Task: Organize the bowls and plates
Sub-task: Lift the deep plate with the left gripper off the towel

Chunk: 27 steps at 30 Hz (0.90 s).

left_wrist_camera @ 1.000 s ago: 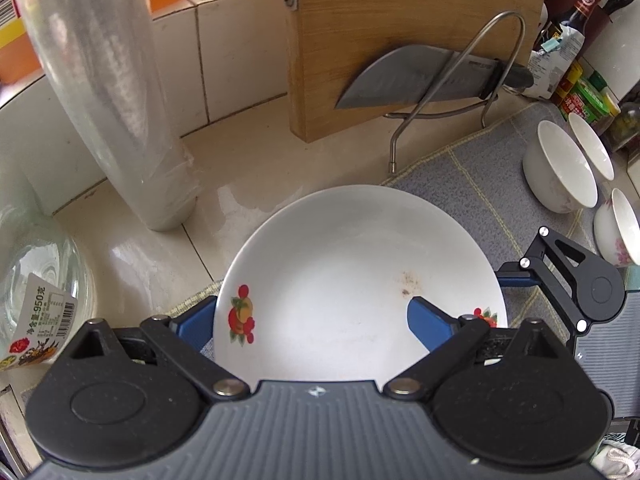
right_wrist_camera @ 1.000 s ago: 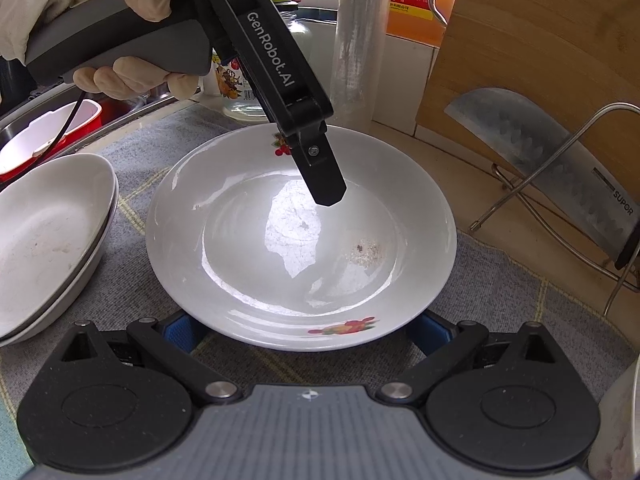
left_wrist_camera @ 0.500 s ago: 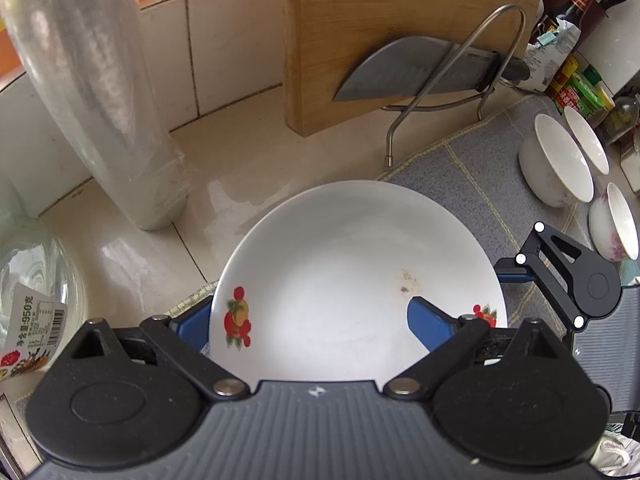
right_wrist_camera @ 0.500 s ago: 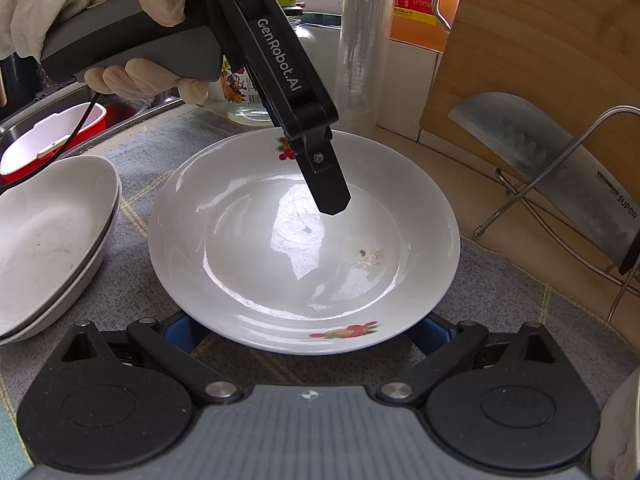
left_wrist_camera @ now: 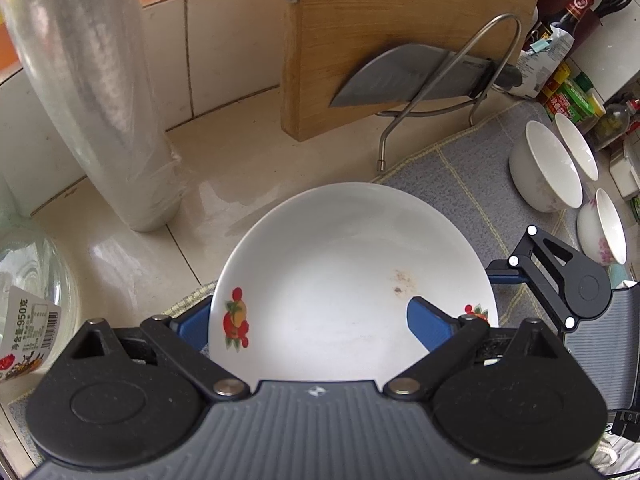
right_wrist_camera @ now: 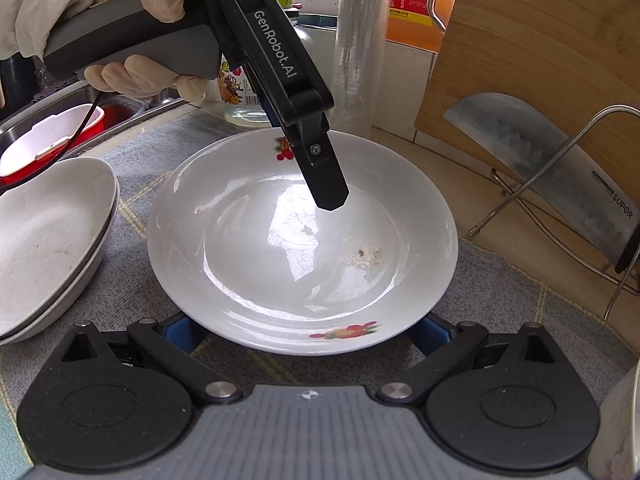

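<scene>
Little has shifted since a second ago: the glossy round white porcelain plate with red fruit decals (right_wrist_camera: 300,248) lies as before on the woven grey mat (right_wrist_camera: 500,304). The left gripper (left_wrist_camera: 308,320) is spread wide, one blue pad over the plate's bowl, one outside its rim. The right gripper (right_wrist_camera: 304,332) is also spread, its blue pads under the near rim, beside two stacked matte white dishes (right_wrist_camera: 48,240).

"GenRobot.AI" is printed in white along the black body of the left gripper (right_wrist_camera: 330,196), upper centre of the right wrist view. "SUPOR" is stamped on the knife (right_wrist_camera: 560,160) blade near its handle, at the right edge. A large "西" and smaller unreadable print are seen on the orange bottle (right_wrist_camera: 412,4) label at the top. In the left wrist view, "950" with Chinese characters and a barcode is read on the jar (left_wrist_camera: 28,320) label, lower left.
</scene>
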Each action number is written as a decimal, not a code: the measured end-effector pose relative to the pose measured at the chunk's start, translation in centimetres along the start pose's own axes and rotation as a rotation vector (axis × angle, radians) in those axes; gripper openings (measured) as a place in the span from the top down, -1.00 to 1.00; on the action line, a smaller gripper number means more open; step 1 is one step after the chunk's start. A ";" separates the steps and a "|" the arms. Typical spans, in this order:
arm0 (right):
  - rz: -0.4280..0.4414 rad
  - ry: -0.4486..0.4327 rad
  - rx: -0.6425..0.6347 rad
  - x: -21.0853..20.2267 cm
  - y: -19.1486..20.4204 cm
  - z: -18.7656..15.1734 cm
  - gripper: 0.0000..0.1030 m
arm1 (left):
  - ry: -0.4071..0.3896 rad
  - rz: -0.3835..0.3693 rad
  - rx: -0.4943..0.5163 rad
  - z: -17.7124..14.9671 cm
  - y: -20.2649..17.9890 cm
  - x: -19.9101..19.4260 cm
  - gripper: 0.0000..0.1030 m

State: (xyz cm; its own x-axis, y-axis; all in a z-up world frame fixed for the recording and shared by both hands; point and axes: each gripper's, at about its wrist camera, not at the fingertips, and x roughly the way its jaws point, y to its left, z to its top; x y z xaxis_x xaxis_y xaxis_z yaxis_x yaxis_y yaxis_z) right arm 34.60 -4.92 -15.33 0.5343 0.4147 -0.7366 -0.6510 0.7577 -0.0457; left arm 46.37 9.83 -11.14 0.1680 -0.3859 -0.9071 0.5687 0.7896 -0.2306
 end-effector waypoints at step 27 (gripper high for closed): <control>-0.008 -0.007 0.013 0.0 0.0 -0.5 -1.00 | 0.000 -0.045 0.005 -0.3 0.6 0.0 -0.88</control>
State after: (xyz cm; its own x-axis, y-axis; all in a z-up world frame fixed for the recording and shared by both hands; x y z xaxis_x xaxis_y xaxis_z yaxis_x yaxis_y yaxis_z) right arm 34.35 -5.17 -15.62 0.5434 0.4124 -0.7312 -0.6399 0.7673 -0.0428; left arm 46.45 10.43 -11.33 0.1423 -0.4208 -0.8959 0.5796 0.7691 -0.2692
